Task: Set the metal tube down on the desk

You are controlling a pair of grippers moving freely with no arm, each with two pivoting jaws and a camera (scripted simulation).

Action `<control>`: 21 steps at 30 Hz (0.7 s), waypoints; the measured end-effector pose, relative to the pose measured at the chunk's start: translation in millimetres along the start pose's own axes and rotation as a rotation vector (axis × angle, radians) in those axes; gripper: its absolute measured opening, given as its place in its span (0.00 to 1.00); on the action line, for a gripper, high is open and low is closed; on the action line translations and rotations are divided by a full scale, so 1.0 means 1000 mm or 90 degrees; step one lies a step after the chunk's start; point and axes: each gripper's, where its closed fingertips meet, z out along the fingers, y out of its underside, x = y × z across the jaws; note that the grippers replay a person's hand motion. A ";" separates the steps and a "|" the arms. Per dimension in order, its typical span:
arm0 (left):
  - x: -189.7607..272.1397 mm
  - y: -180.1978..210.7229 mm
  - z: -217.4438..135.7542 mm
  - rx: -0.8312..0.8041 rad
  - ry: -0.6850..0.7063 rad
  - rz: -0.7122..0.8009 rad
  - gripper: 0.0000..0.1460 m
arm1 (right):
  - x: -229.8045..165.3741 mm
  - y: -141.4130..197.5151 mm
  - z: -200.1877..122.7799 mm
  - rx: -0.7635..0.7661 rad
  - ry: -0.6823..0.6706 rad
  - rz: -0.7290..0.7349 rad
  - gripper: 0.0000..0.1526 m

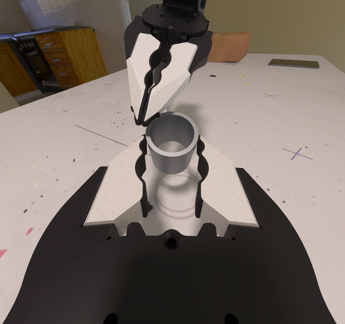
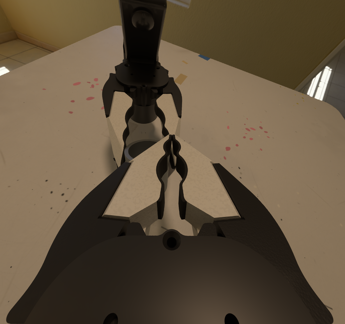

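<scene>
The metal tube [image 1: 170,162] is a short grey open cylinder. My left gripper [image 1: 172,137] is shut on it, one fingertip on each side of its upper rim, and holds it a little above the white desk [image 1: 74,147], open end tilted toward the camera. My right gripper [image 1: 142,122] comes from the opposite side. It is shut and empty, with its tips right beside the tube's far left rim. In the right wrist view, my right gripper [image 2: 171,135] covers most of the tube [image 2: 130,153], which sits between the left gripper's fingers [image 2: 116,128].
A cardboard box [image 1: 229,46] and a dark flat slab [image 1: 294,64] lie at the desk's far side. Wooden cabinets [image 1: 71,57] stand beyond the desk's left edge. Paint specks and pen marks dot the desk [image 2: 56,147].
</scene>
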 end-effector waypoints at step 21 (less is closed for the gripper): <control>-0.001 0.001 -0.001 -0.002 -0.003 -0.006 0.37 | -0.003 -0.001 0.000 0.007 0.024 0.007 0.00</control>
